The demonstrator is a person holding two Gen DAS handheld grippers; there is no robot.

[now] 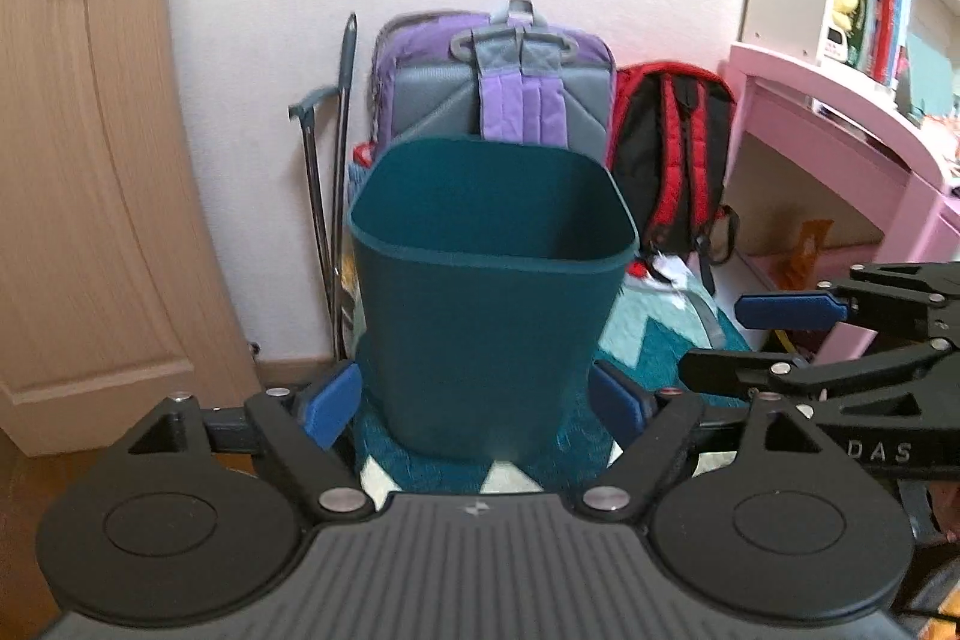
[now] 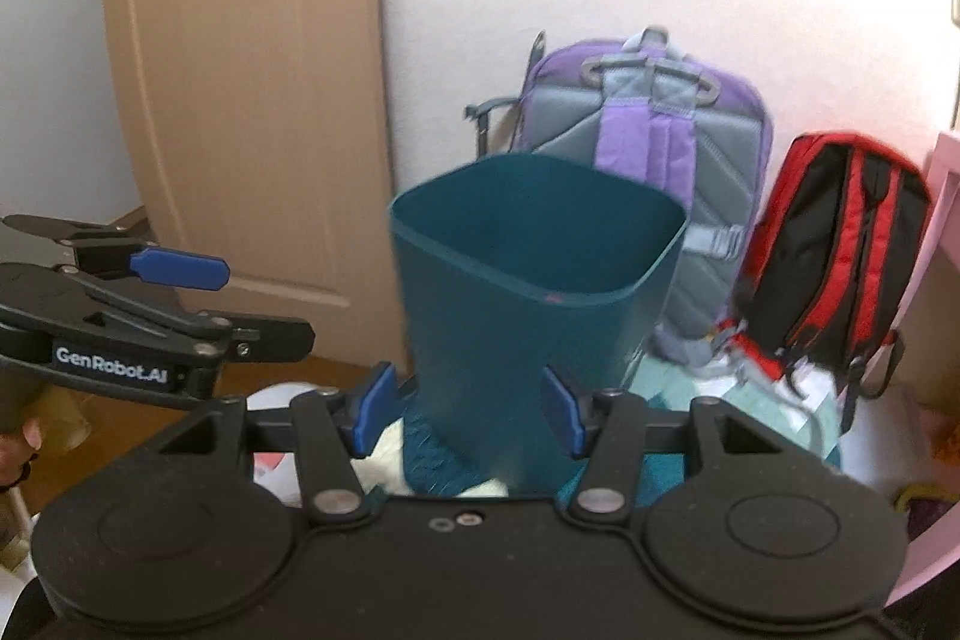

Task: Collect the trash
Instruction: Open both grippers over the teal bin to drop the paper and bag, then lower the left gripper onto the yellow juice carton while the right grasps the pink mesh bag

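Observation:
A dark teal waste bin (image 1: pixel 492 316) stands upright on a patterned rug, seen in the middle of both wrist views (image 2: pixel 528 316). Only bare walls show inside it; its bottom is hidden. My left gripper (image 1: pixel 477 403) is open, and the bin shows between its blue pads (image 1: pixel 333 406) but lies ahead of them, untouched. My right gripper (image 2: pixel 468 412) is open too, short of the bin. Each gripper shows in the other's view: the right one (image 1: pixel 714 340) to the right of the bin, the left one (image 2: pixel 267 304) to its left, both holding nothing. Pale crumpled stuff (image 2: pixel 384 454) lies under the right gripper, partly hidden.
A purple-grey backpack (image 1: pixel 498 82) and a red-black backpack (image 1: pixel 672 160) lean on the wall behind the bin. A wooden door (image 1: pixel 90 160) stands to the left and a pink desk (image 1: pixel 840 130) with shelves to the right. Metal poles (image 1: pixel 336 196) stand by the wall. The teal zigzag rug (image 1: pixel 648 328) covers the floor.

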